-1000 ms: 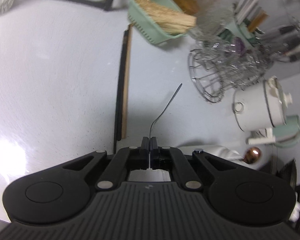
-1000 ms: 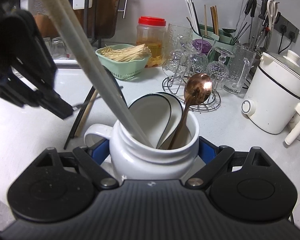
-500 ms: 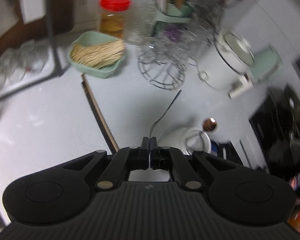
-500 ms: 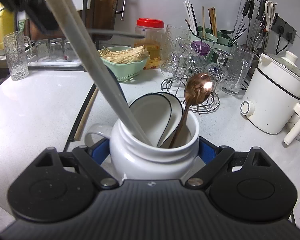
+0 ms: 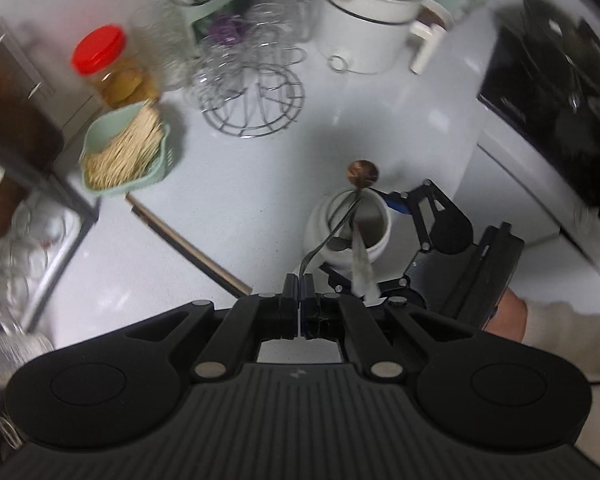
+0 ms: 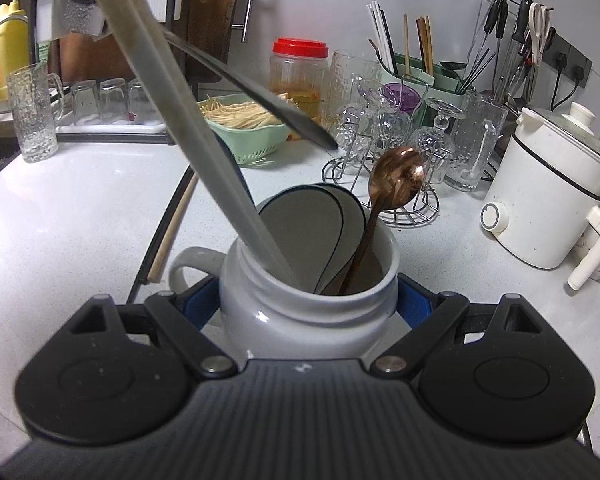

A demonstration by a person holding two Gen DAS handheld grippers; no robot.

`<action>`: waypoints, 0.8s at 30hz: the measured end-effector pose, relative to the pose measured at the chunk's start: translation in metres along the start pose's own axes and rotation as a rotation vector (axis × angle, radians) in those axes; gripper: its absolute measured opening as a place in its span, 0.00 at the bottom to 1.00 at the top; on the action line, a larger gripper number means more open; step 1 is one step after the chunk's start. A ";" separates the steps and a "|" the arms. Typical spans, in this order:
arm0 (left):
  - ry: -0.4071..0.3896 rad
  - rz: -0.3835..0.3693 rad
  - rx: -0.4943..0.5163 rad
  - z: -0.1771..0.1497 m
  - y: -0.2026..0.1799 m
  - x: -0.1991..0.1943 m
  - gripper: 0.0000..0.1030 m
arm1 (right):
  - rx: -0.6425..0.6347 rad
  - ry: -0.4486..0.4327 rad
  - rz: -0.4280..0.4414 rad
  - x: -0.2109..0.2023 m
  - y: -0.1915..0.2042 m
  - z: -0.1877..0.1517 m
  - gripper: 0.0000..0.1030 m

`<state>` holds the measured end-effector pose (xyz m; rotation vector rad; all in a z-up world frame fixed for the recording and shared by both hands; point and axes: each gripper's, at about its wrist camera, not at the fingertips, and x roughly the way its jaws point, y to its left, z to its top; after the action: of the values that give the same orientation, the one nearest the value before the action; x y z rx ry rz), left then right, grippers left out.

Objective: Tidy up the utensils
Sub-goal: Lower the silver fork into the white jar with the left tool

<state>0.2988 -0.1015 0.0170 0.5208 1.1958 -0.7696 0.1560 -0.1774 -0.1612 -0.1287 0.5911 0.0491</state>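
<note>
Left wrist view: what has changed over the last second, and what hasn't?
The left gripper, shut on the thin dark metal utensil, rose from the countertop and swung over the white ceramic jar. The right gripper kept clasping the jar; the copper spoon stayed inside.

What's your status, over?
Left gripper shut on thin dark utensil, above white jar. Right gripper clamps jar. Long handle and copper spoon crowd mouth.

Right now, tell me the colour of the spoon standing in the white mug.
Shiny copper-bronze spoon, clearest in the right wrist view.
</note>
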 end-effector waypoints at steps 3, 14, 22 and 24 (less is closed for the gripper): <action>0.034 0.019 0.071 0.013 -0.013 0.003 0.01 | -0.001 -0.003 0.002 0.000 0.000 0.000 0.90; 0.179 0.082 0.292 0.043 -0.052 0.046 0.01 | -0.011 -0.021 0.012 0.000 -0.002 -0.003 0.90; 0.205 0.079 0.347 0.054 -0.065 0.074 0.01 | -0.019 -0.024 0.018 0.000 -0.003 -0.003 0.90; 0.200 0.055 0.324 0.058 -0.062 0.076 0.01 | -0.028 -0.021 0.023 0.000 -0.003 -0.002 0.90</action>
<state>0.3001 -0.2025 -0.0355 0.9119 1.2402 -0.8854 0.1554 -0.1810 -0.1628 -0.1480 0.5715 0.0813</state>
